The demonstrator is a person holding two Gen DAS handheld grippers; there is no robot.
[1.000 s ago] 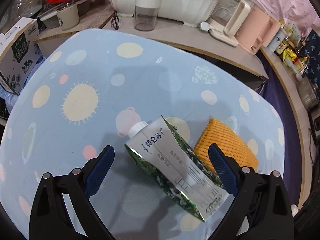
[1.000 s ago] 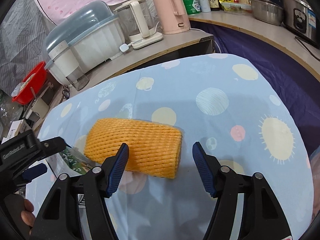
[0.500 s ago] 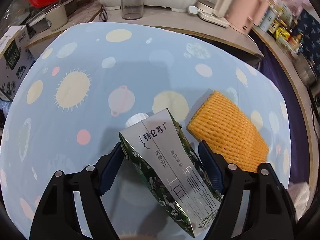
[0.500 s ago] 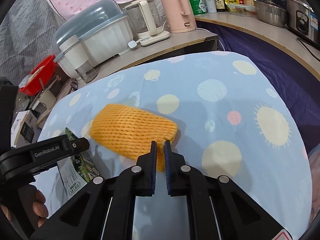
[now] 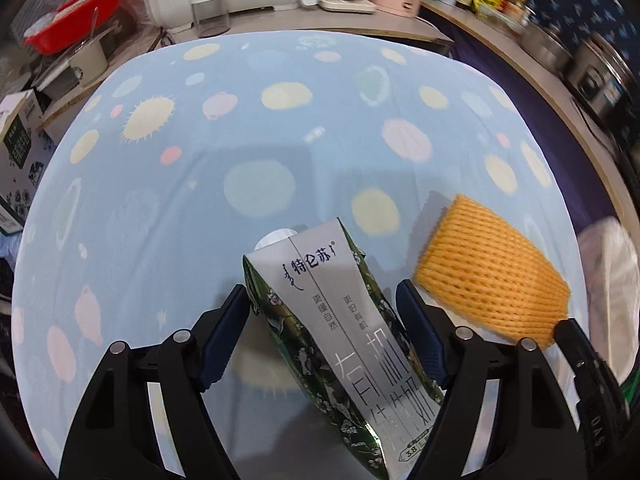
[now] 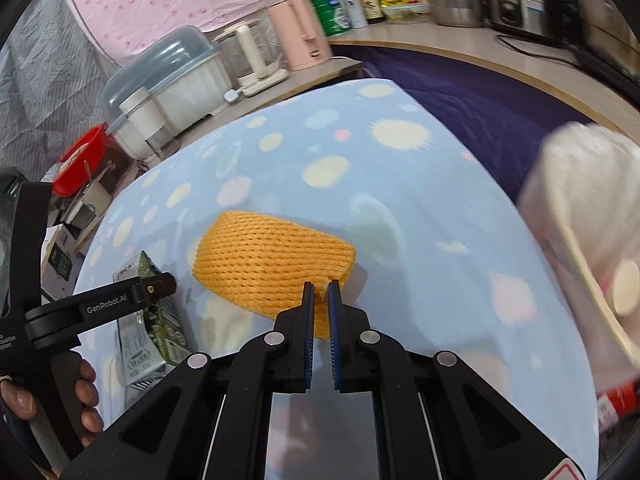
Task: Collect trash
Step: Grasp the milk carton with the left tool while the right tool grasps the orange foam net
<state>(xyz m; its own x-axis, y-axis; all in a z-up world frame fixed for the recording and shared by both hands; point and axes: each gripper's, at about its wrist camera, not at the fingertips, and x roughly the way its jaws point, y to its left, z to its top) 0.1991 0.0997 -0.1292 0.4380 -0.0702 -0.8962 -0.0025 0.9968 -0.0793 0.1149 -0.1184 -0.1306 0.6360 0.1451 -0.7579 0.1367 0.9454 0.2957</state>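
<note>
A silver and green milk carton (image 5: pixel 352 344) with a white cap sits between the blue pads of my left gripper (image 5: pixel 324 320), which is shut on it above the spotted blue tablecloth (image 5: pixel 240 140). Just to its right hangs an orange foam net (image 5: pixel 492 276). In the right wrist view my right gripper (image 6: pixel 321 296) is shut on the near edge of that foam net (image 6: pixel 272 256), which casts a shadow on the cloth. At the left of that view a hand holds the left gripper (image 6: pixel 100 308) with the carton (image 6: pixel 148 320).
A white bag (image 6: pixel 580 184) shows blurred at the table's right edge. Behind the table a counter holds a dish rack (image 6: pixel 168 76), a pink kettle (image 6: pixel 304 36), bottles and pots. A red basin (image 5: pixel 76 12) and a cardboard box (image 5: pixel 16 152) stand to the left.
Both grippers closed, the left on the carton and the right on the foam net. Both things have been lifted and carried to the right, and the white bag has come into view.
</note>
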